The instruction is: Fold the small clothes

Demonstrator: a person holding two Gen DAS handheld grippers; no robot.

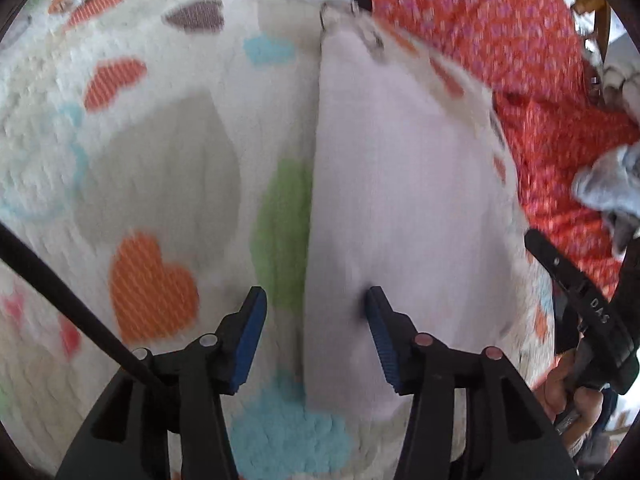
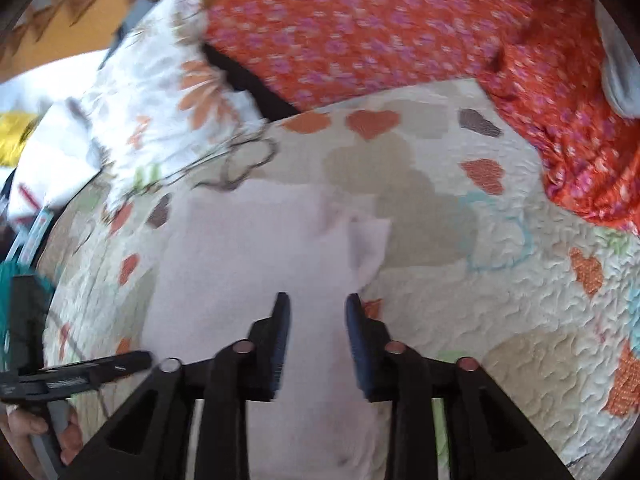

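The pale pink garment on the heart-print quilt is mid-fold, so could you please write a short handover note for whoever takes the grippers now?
Left gripper: open, low over the pale pink garment, straddling its left edge, holding nothing.
Right gripper: open over the same garment's near right part, holding nothing.
Garment lies flat on the heart-print quilt, with one flap doubled over at its far right corner.
The orange floral garment lies unfolded behind.
Left: finish folding the pink one, then the rest.

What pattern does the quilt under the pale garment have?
Coloured hearts, orange, green, blue and brown, on cream quilt; clearest in the right wrist view, under the pale pink garment.
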